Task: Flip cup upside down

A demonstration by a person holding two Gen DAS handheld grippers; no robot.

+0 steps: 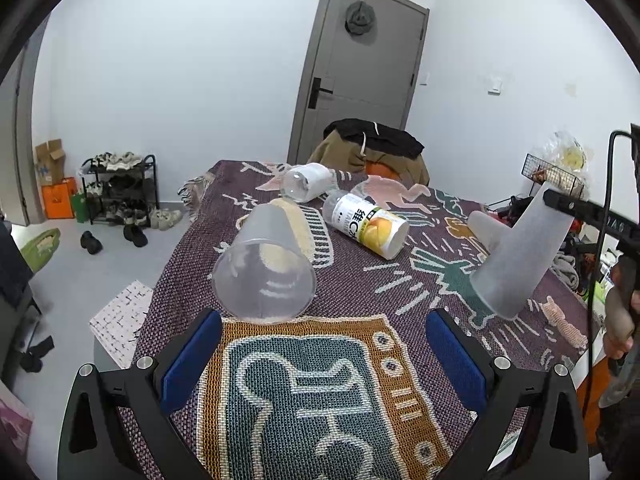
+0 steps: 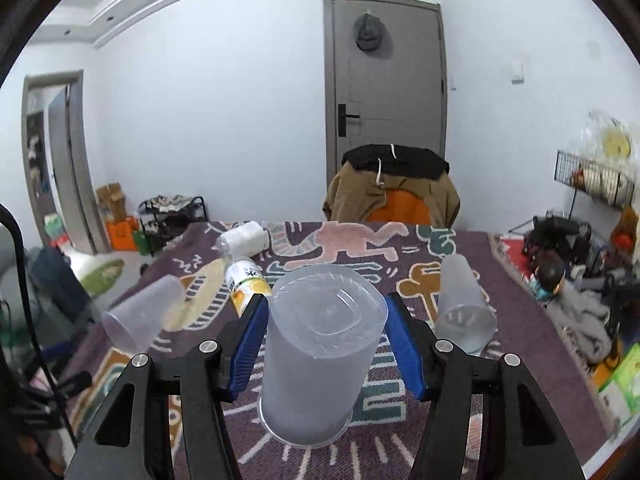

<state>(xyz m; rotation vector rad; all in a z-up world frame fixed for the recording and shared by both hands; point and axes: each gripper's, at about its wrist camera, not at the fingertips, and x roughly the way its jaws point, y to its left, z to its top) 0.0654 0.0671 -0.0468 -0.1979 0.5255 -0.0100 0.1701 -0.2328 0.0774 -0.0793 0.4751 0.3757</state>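
The right gripper holds a translucent plastic cup between its blue pads, jaws closed against the cup's sides near the base; the base faces up and toward the camera and the rim points down at the patterned woven cloth covering the table. In the left wrist view the same cup appears tilted, its rim close to or just meeting the cloth; contact cannot be confirmed. This orientation suggests the inversion is nearly complete, and a grip near the base leaves the rim free to seat flat. The left gripper carries nothing, jaws spread wide, and hovers low over the cloth just behind a second translucent cup lying on its side with its mouth toward the camera, probably staged for the next pickup. A third cup lies on its side to the right of the held one. Two bottles lie on their sides farther back: an orange-labelled bottle and a white-wrapped bottle. Next step, as judged: level the rim, lower until fully seated, then release. Risk: the light cup may tip if released while tilted
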